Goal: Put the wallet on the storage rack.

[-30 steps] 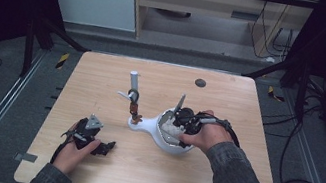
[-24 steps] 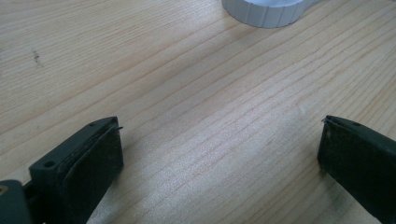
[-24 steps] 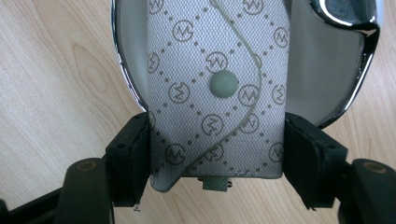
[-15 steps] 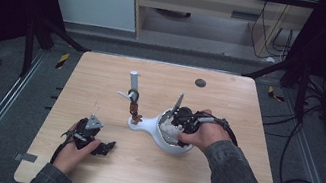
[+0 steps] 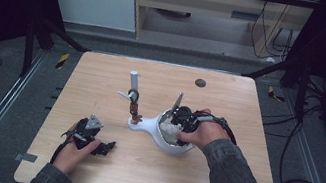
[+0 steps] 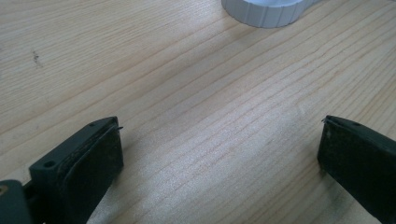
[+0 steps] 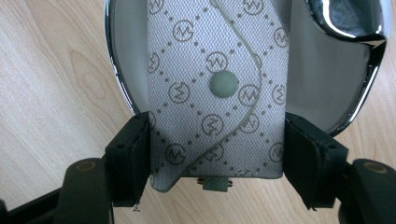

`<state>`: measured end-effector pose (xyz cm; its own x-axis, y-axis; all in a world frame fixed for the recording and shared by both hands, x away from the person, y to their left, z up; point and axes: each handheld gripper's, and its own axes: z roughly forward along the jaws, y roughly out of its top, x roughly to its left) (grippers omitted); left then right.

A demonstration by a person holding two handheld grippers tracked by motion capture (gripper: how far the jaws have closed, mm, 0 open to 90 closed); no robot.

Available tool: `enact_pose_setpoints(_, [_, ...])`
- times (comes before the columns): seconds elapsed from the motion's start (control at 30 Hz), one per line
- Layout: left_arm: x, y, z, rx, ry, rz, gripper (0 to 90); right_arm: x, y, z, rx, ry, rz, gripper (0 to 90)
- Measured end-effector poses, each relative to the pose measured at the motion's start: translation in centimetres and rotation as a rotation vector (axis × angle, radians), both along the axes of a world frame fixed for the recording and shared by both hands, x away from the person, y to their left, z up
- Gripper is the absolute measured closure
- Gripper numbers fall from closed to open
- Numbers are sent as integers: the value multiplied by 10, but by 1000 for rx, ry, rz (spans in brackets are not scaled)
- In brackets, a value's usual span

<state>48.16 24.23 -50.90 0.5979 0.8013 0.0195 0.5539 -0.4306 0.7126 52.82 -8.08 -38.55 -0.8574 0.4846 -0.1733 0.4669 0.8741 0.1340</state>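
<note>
Holding a grey patterned pouch [image 7: 217,93] between its jaws, your right gripper [image 7: 217,154] pinches the pouch's two sides at the lip of a white bowl [image 5: 169,146] with a shiny rim, right of centre on the wooden table [image 5: 229,108]. Your left gripper [image 6: 219,154] rests low near the front left edge, jaws spread wide over bare wood.

pouch [image 7: 215,93] in bowl [image 5: 170,141] right of centre on table [image 5: 146,175], stand [image 5: 133,99] just left of bowl
</note>
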Motion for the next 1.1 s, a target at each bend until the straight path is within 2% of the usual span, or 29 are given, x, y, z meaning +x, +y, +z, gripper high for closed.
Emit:
enact_pose_setpoints(0.17, [0,0,0,0,0,-1,0,1,0,-3,18,5,-4,263])
enact_pose_setpoints(0.3, [0,0,0,0,0,-1,0,0,0,-1,47,-10,-32,216])
enact_pose_setpoints(1.1, [0,0,0,0,0,-1,0,-4,-3,12,88,-41,-40,228])
